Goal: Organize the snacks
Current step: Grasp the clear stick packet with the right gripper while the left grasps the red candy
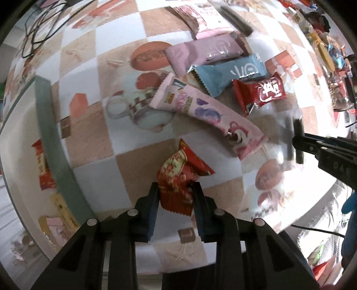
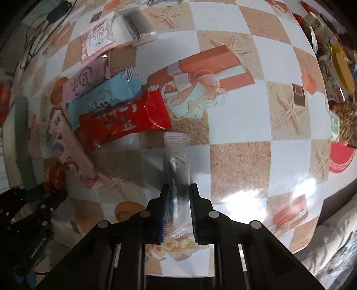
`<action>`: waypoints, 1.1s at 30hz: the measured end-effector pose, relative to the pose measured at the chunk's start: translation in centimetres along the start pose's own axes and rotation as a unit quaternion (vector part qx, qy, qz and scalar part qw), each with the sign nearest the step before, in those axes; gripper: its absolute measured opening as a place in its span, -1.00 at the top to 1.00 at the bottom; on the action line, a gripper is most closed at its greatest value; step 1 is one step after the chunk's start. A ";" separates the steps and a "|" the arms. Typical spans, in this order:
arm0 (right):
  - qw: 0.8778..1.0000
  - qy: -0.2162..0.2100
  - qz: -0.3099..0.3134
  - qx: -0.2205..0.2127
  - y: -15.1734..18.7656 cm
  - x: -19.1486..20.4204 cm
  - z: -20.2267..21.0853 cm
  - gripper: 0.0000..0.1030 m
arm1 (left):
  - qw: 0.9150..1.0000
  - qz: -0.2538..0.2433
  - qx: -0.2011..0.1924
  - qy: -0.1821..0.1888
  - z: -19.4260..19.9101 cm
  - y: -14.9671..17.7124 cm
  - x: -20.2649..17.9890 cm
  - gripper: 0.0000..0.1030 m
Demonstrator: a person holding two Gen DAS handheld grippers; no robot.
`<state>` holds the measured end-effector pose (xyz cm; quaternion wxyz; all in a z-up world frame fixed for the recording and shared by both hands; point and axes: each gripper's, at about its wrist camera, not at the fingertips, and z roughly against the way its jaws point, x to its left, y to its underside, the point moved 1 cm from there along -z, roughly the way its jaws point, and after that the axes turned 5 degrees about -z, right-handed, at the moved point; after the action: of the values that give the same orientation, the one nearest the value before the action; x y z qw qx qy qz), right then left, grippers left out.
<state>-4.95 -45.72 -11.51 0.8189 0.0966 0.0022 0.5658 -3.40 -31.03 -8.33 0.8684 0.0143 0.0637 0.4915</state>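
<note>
Left tongs (image 1: pixel 175 189) clamped on a small red snack packet (image 1: pixel 181 176): crinkled foil, gold and green print, serrated ends, one corner jutting right. It is pinched between the two pads at mid-body and looks lifted clear of the counter (image 1: pixel 125 125).

Right tongs (image 2: pixel 178 191) pinched nearly closed on a clear plastic packet (image 2: pixel 178 156) with a dark stick-shaped item inside; ribbed seal at its far end. Motion-blurred, so contents unclear. In the left wrist view the same tongs enter from the right edge, gripping that dark stick.

Loose snacks lie in a cluster on the counter beyond the left tongs:
- long pale pink wrapper (image 1: pixel 207 113) with cartoon fruit and a bear, lying diagonally
- red bar (image 1: pixel 260 92) with white characters
- light blue bar (image 1: pixel 229 74), touching the red one
- mauve pink bar (image 1: pixel 204 54), overlapping the blue one's end
- another pink packet (image 1: pixel 198 16) and a dark stick in clear wrap (image 1: pixel 236 19) further off

Counter covered in glossy checkered cloth: white and sandy squares, printed starfish, mugs, gift boxes, chocolates. Glare patch at lower right in the right wrist view.

Grey-green rimmed tray (image 1: pixel 52 142) at the left, with red and yellow packets inside. Heap of mixed snacks (image 2: pixel 337 73) along the far right edge. Black cables (image 1: pixel 38 29) at upper left.
</note>
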 end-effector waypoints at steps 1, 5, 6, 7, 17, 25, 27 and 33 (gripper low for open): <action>1.000 -0.010 -0.002 -0.001 0.2 -0.1 0.3 0.64 | 1.000 0.001 -0.004 0.003 0.5 0.5 0.4 0.38; 0.999 -0.031 -0.006 -0.009 1.3 -0.9 1.5 0.64 | 1.000 0.017 -0.021 0.015 2.2 2.1 2.3 0.38; 0.999 -0.034 -0.007 -0.011 1.4 -1.0 1.8 0.64 | 0.999 0.021 -0.026 0.017 2.7 2.4 2.8 0.38; 0.999 -0.036 -0.008 -0.013 1.5 -1.0 2.1 0.64 | 0.999 0.025 -0.032 0.018 3.1 2.8 3.3 0.39; 0.999 -0.022 -0.032 0.003 1.2 -0.6 1.5 0.37 | 0.998 0.046 -0.035 0.006 4.8 4.8 6.7 0.34; 0.999 -0.015 -0.047 0.002 0.1 -1.2 0.7 -0.51 | 0.997 0.070 -0.006 0.015 1.8 2.7 6.7 -0.12; 0.999 -0.010 -0.045 0.008 -0.6 -0.6 0.1 -0.51 | 0.997 0.073 0.000 0.020 1.2 2.2 6.6 -0.25; 0.999 0.016 -0.034 0.017 -1.4 0.5 -1.4 -0.11 | 0.997 0.067 0.031 -0.018 -1.9 1.3 6.3 -0.17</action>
<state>-3.67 -45.52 -13.03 0.8356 0.1019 0.0280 0.5390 -1.53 -25.09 -10.73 0.8334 0.0544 0.0621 0.5465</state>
